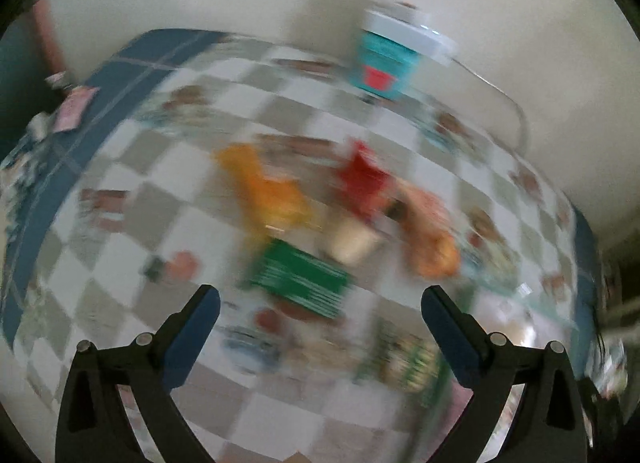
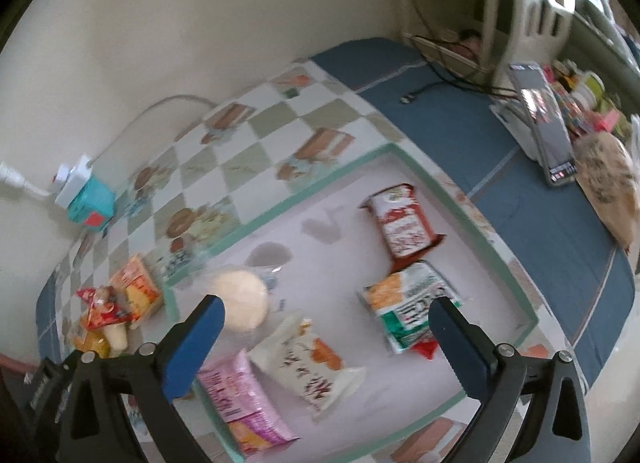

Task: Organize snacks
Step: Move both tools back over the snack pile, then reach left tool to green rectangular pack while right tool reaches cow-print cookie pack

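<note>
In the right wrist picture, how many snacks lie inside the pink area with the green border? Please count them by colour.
red packet: 1
green and white packet: 1
white packet: 1
pink packet: 1
pale round bun: 1
Total: 5

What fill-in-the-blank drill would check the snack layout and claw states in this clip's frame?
1. The red rectangular foil packet lies inside the pale tray with the ____ rim.
2. Both the left claw and the right claw stand ____.
3. The pink plastic packet lies beside a ____ packet with an orange picture.

Missing words: green; open; white
</note>
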`<move>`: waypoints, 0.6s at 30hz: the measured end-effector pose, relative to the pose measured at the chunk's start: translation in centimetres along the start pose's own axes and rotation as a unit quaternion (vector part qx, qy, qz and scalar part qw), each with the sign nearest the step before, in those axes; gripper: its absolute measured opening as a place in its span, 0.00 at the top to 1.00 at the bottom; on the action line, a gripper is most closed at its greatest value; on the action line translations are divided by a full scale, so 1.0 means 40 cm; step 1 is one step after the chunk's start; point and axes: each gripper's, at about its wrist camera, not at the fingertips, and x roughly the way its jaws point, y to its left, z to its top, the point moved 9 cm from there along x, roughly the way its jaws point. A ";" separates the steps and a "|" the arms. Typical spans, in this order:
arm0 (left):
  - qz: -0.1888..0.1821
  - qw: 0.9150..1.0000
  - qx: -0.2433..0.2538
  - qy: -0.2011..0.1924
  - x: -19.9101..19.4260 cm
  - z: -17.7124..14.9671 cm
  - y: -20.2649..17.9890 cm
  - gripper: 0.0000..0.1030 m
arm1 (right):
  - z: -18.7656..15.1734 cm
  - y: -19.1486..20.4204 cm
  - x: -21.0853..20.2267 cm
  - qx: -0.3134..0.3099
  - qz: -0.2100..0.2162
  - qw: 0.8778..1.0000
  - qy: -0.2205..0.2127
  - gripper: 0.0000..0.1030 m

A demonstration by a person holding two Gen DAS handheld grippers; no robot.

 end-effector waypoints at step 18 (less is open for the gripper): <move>0.093 0.986 -0.140 -0.016 -0.018 0.073 0.386 0.02 | -0.154 0.367 0.005 -0.165 0.055 0.984 0.021 0.00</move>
